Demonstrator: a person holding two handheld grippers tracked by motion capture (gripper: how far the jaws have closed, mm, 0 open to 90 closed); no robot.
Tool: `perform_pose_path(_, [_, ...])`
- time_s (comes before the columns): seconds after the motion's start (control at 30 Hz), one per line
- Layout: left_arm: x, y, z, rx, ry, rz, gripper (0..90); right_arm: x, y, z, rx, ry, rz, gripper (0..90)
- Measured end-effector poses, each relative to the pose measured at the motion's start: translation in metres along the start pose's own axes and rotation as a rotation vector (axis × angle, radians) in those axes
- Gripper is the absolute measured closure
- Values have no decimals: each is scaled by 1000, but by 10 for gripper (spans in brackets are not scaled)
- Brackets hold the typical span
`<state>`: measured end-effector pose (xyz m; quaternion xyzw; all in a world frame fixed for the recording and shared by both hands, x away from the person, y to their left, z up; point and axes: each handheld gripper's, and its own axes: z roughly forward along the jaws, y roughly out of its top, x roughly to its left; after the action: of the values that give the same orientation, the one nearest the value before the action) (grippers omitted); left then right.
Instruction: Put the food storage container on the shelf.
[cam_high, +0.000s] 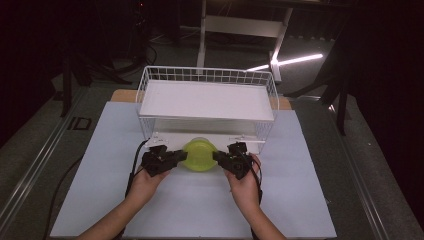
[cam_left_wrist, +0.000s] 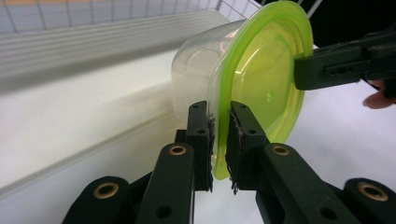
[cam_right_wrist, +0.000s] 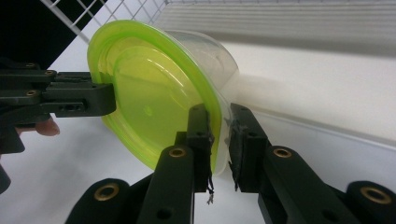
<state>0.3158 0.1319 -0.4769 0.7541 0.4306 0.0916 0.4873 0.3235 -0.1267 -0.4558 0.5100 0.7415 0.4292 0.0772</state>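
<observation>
A clear plastic tub with a lime-green lid (cam_high: 199, 155) is held between both grippers, just in front of the white wire rack's lower level (cam_high: 165, 134). My left gripper (cam_high: 181, 156) grips it from the left. In the left gripper view its jaws (cam_left_wrist: 220, 140) are shut on the lid's rim (cam_left_wrist: 261, 79). My right gripper (cam_high: 218, 156) grips from the right, and in the right gripper view it (cam_right_wrist: 219, 140) pinches the opposite rim of the lid (cam_right_wrist: 149, 93). Each view shows the other gripper's jaw tips on the far rim, the right gripper (cam_left_wrist: 303, 70) and the left gripper (cam_right_wrist: 105, 98).
The two-level white wire rack (cam_high: 207, 100) stands at the back of the white table mat (cam_high: 200, 210), its top shelf bare. Cables trail from both grippers beside the person's forearms. Dark floor and table legs lie beyond the rack.
</observation>
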Motion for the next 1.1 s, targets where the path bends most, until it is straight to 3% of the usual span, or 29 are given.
perform_pose_path(0.17, [3, 0, 10, -3, 12, 0, 811, -5, 2, 4, 3, -14, 1, 795])
perform_pose_path(0.4, [9, -3, 24, 3, 4, -34, 811, -12, 3, 14, 17, -52, 1, 794])
perform_pose_path(0.7, [14, -1, 33, 21, 18, -39, 810, -18, 3, 23, 14, -64, -2, 793])
perform_pose_path(0.93, [19, 2, 41, 25, 17, -73, 809, -23, 8, 32, 17, -78, -4, 789])
perform_pose_path(1.1, [20, 7, 42, 6, 19, -59, 806, -26, 10, 33, 2, -90, 6, 782])
